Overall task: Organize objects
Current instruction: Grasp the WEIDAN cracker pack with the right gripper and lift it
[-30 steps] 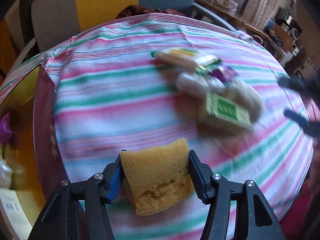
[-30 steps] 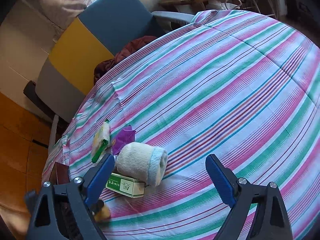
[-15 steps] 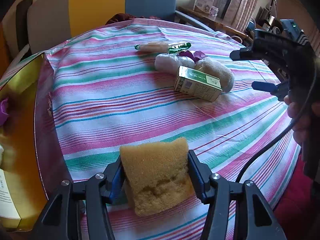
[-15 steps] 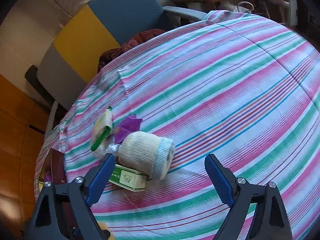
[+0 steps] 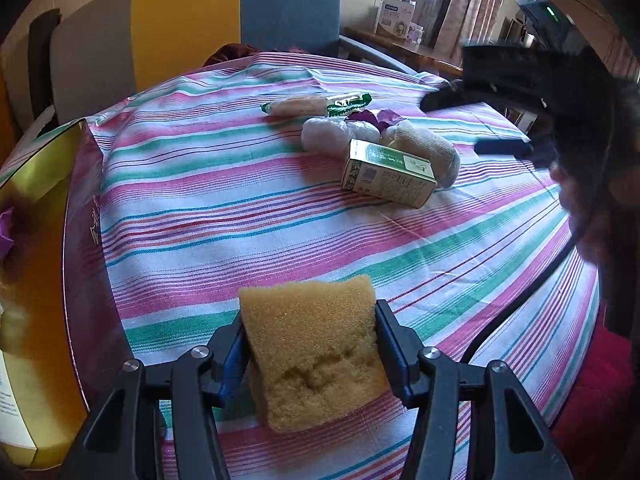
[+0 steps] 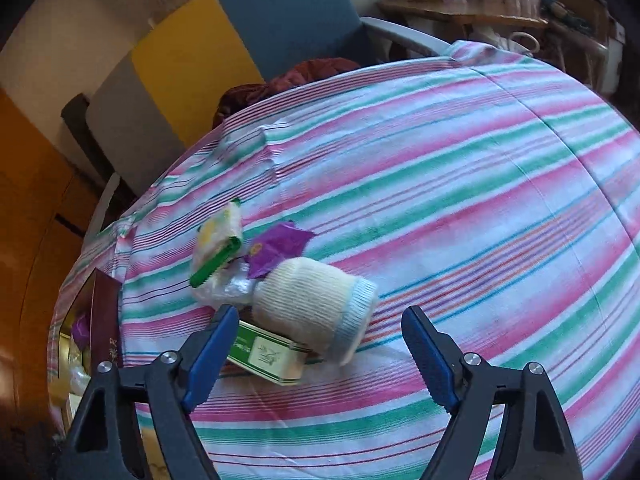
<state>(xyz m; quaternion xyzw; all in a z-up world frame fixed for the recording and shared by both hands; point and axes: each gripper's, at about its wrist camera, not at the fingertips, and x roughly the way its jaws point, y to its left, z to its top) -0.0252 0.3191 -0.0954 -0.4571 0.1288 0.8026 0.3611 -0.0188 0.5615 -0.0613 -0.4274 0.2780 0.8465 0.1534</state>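
Observation:
My left gripper (image 5: 310, 328) is shut on a yellow-brown sponge (image 5: 316, 344) and holds it above the near edge of the striped tablecloth (image 5: 240, 216). My right gripper (image 6: 320, 340) is open and empty, hovering just above a rolled cream sock (image 6: 316, 304) and a green box (image 6: 268, 354). It also shows at the right of the left wrist view (image 5: 500, 120). The same pile there holds the green box (image 5: 388, 174), the sock (image 5: 424, 150), a plastic-wrapped pack (image 5: 316, 106) and a purple wrapper (image 5: 374, 117).
An open gold-lined box (image 5: 36, 240) with dark red walls stands at the table's left edge, with items inside. It shows at lower left in the right wrist view (image 6: 102, 320). A blue, yellow and grey sofa (image 6: 200, 48) stands behind the table.
My right gripper has come lower and closer over the sock and green box. My left gripper still holds the sponge and has drawn back slightly toward the table's near edge.

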